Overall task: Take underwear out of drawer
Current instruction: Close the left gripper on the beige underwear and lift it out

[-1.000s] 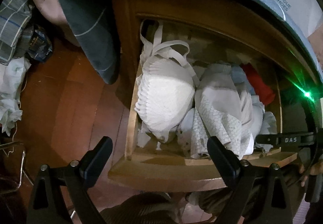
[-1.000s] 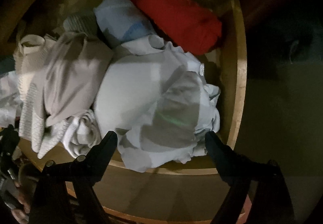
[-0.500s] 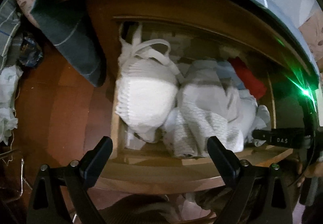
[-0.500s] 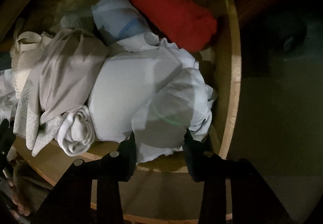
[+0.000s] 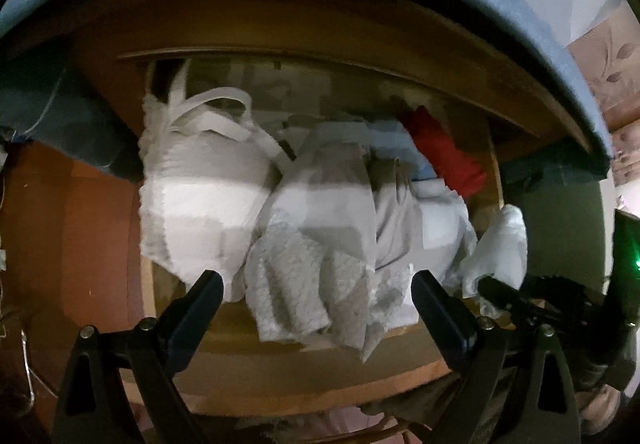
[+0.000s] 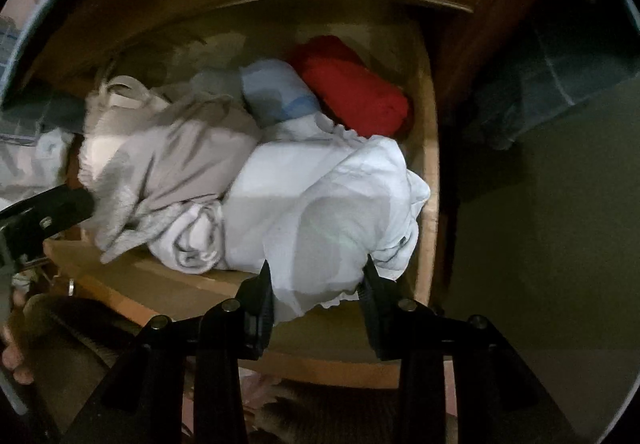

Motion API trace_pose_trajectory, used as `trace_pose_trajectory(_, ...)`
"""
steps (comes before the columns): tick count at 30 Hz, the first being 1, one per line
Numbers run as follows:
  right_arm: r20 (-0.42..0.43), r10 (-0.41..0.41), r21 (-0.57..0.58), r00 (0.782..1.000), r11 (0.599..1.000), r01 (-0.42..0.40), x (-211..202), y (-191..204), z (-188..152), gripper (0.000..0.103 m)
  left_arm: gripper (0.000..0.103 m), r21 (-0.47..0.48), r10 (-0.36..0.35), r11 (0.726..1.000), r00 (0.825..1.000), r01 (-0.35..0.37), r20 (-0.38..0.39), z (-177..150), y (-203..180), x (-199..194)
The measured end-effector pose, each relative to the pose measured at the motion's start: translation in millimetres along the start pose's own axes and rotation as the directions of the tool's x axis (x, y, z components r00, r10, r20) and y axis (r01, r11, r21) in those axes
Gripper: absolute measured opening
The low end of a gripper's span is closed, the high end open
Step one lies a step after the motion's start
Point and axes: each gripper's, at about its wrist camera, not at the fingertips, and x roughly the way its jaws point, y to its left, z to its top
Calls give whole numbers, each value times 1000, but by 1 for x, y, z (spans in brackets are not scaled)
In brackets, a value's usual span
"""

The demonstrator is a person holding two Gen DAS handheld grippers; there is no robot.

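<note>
The right gripper pinches the near edge of a white garment at the front right corner of the open wooden drawer; the piece has yet to clear the rim. The left gripper hovers with jaws wide, holding nothing, above a pale bundle. Farther back lie a white bra, a blue roll and a red roll, untouched.
</note>
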Motion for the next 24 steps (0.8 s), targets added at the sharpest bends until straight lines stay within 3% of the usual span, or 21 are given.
trace_pose_trajectory(12, 31, 74, -7, 997, 997, -74, -2, -2, -3, 34, 98, -23, 45, 999, 991, -49, -122, 12, -4, 58)
trace_pose_trajectory(16, 22, 83, -6, 996, 997, -83, -5, -4, -3, 34, 97, -40, 47, 998, 992, -52, -120, 12, -3, 63)
trace_pose_trajectory(18, 14, 86, -21, 996, 996, -86, -4, -2, -3, 34, 85, -32, 53, 998, 992, -57, -119, 13, -5, 63)
trace_pose_trajectory(19, 15, 82, -22, 996, 996, -82, -5, -2, -3, 34, 73, -30, 52, 998, 991, -56, -121, 13, -6, 64)
trace_pose_trajectory(21, 13, 87, -24, 996, 996, -86, -3, -1, -3, 34, 62, -25, 62, 998, 990, -66, -123, 14, -9, 64)
trace_pose_trajectory(23, 17, 83, -23, 996, 996, -83, -3, -2, -3, 34, 41, -17, 75, 997, 992, -77, -105, 14, -11, 61)
trace_pose_trajectory(24, 16, 84, -23, 996, 996, -84, -2, -1, -3, 34, 37, -15, 85, 996, 991, -87, -99, 13, -12, 60)
